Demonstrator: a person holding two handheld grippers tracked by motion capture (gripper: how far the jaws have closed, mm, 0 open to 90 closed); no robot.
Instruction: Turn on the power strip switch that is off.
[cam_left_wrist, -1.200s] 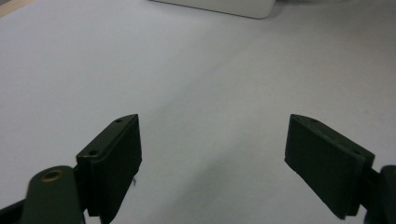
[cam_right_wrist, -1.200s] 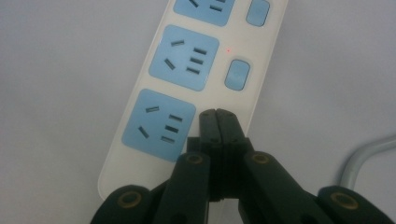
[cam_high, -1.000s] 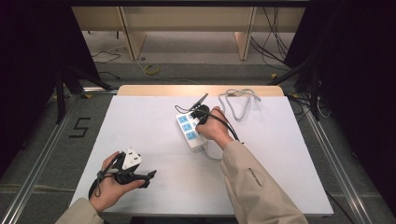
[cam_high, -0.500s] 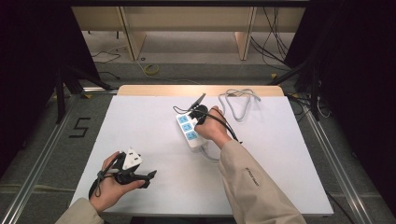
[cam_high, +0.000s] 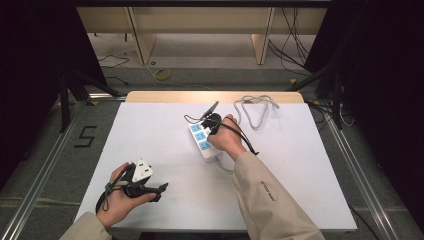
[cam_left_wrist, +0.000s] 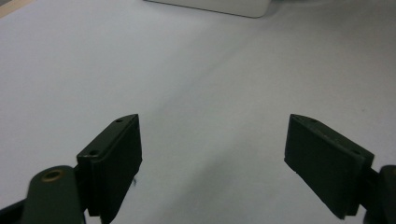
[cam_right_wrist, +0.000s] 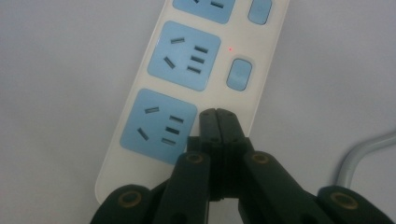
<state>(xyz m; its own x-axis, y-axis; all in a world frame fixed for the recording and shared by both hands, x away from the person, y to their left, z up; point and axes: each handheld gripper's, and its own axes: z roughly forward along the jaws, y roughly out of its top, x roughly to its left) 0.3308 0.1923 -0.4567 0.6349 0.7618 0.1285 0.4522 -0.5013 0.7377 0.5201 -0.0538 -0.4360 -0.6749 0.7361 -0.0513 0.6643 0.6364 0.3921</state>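
Observation:
A white power strip (cam_high: 202, 141) with blue sockets lies at the table's middle. In the right gripper view its nearest socket (cam_right_wrist: 159, 126) and a blue switch (cam_right_wrist: 239, 73) show, with a small red light (cam_right_wrist: 230, 48) lit above that switch. My right gripper (cam_right_wrist: 217, 114) is shut with nothing between its jaws. Its tips sit on the strip's white face just right of the nearest socket. From above, the right gripper (cam_high: 210, 125) is over the strip's far end. My left gripper (cam_high: 157, 191) rests at the front left, open and empty, its pads (cam_left_wrist: 116, 154) wide apart above bare table.
The strip's grey cord (cam_high: 255, 107) lies looped at the back right of the white table (cam_high: 310, 170). A stretch of cord (cam_right_wrist: 364, 154) passes right of my right gripper's jaws. Dark floor and metal rails surround the table.

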